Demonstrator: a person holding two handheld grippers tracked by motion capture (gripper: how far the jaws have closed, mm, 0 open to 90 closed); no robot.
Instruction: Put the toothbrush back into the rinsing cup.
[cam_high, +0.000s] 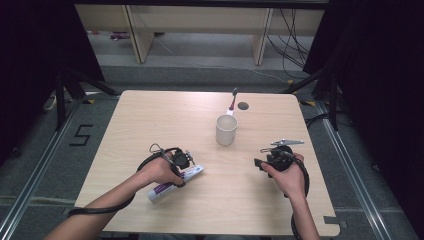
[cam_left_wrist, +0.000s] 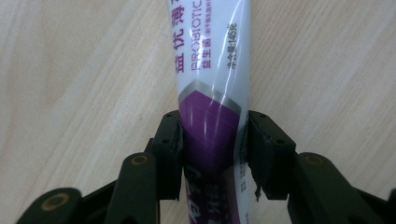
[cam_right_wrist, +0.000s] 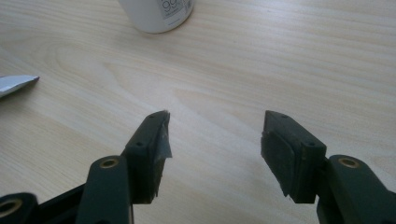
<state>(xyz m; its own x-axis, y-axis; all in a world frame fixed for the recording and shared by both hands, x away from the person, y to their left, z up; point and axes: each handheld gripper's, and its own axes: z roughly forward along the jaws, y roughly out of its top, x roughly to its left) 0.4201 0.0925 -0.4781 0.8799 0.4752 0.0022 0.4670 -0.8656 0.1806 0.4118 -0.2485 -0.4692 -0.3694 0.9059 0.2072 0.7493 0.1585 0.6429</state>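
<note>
Purple-and-white, the toothpaste tube (cam_left_wrist: 212, 93) lies flat on the wooden table (cam_high: 150, 120) with its long axis running straight ahead between the jaws of the left gripper (cam_left_wrist: 212, 149), whose pads press its flanks, while the right gripper (cam_right_wrist: 215, 144), farther off, gapes empty.

In the left gripper view the toothpaste tube (cam_left_wrist: 212, 93) runs out past the top edge beyond the jaws and under the bottom edge between them, so neither end shows, and its small print is only partly legible. In the right gripper view the white cup (cam_right_wrist: 156, 14), ahead of the jaws, is cut by the top edge, and a silvery tip (cam_right_wrist: 16, 84) off to their left is cut by the left edge.
</note>
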